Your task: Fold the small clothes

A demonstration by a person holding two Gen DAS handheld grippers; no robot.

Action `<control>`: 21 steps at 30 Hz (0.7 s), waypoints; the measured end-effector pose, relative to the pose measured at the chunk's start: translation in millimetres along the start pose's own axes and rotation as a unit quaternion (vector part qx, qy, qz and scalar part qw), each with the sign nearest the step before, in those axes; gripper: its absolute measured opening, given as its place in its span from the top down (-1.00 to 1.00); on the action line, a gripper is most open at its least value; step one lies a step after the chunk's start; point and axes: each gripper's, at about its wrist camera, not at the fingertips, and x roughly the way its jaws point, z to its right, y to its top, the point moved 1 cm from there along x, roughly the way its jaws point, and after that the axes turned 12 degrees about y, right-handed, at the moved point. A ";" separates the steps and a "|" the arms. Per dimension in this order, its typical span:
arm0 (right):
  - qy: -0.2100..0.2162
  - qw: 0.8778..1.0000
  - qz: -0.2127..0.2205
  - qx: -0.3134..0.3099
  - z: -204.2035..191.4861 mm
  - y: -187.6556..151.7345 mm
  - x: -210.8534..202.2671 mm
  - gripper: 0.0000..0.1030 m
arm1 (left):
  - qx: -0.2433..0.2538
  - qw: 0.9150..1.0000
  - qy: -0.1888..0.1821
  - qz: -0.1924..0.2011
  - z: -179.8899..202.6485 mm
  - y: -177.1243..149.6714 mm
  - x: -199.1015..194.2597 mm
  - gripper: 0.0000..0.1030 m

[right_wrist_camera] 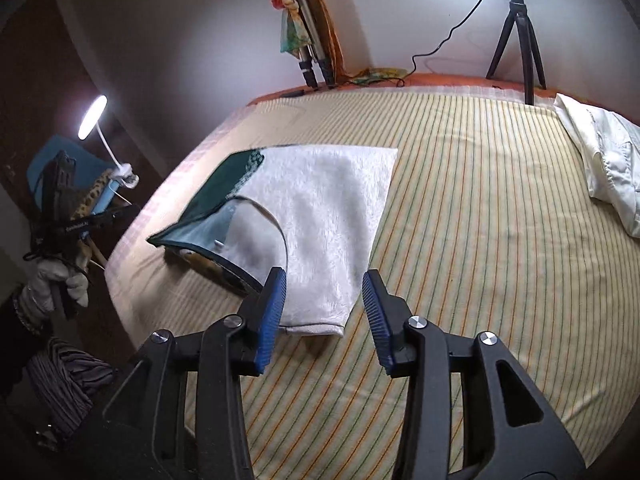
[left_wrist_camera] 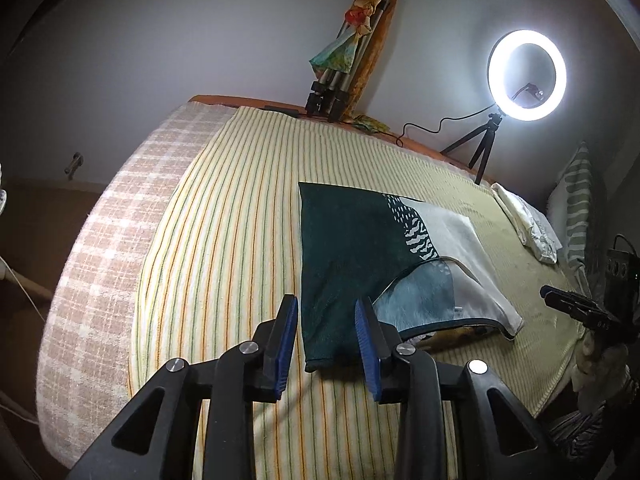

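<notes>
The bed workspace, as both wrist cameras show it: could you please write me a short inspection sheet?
Surface: striped bedsheet over the bed, lying fairly flat.
Job's things: green and white garment spread flat, a sleeve end nearest each gripper; another fabric partly beneath it.
Clutter: crumpled white cloth at the sheet's far right edge.
Grippers: left gripper open, empty, above the green sleeve end; right gripper open, empty, above the white sleeve end.
Cables: black cable running down from the ring light to the headboard.
Surroundings: ring light on a small tripod, folded tripod against the wall, desk lamp beside the bed.
</notes>
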 end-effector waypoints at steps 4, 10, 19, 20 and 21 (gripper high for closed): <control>0.004 1.000 -0.010 -0.010 -7.3 0.3 17.1 0.18 | 0.031 0.999 0.007 -0.006 23.9 -3.4 14.6 0.43; -0.005 0.998 -0.040 -0.045 -19.9 -1.7 48.6 0.18 | 0.082 0.996 0.018 -0.032 55.8 -17.6 40.2 0.43; -0.004 0.993 -0.107 -0.054 -20.1 -9.3 63.6 0.18 | 0.106 0.992 0.039 -0.055 53.7 -35.3 45.3 0.41; 0.011 0.994 -0.095 -0.046 -21.2 -5.2 57.9 0.18 | 0.095 0.993 0.035 -0.053 51.0 -33.3 40.6 0.35; 0.022 0.996 -0.078 -0.041 -23.7 1.3 51.1 0.18 | 0.080 0.995 0.028 -0.049 47.6 -30.5 34.0 0.27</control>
